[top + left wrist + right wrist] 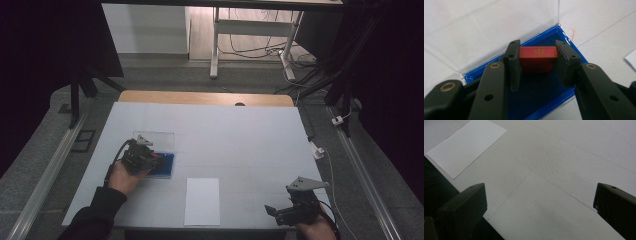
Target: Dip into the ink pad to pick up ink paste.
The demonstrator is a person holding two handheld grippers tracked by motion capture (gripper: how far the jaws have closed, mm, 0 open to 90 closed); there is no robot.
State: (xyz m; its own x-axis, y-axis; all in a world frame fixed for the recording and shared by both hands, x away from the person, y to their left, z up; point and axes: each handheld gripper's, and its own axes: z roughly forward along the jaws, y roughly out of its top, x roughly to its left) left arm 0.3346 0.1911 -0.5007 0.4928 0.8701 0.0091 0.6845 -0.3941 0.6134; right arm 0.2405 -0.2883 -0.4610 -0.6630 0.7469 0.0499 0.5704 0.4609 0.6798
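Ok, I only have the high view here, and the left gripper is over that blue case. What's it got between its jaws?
Observer: A small red block with a gold mark on top, seen in the left gripper view; the left gripper has a jaw on each side of it.
Operator: Is it lifted out of the case?
Observer: It sits low over the dark blue lining of the case; whether it touches the lining, I cannot tell.
Operator: And the lid?
Observer: The clear lid stands open behind the block.
Operator: The right gripper, anything in it?
Observer: No. The right gripper is wide open over the bare table, with the white sheet off to its side.
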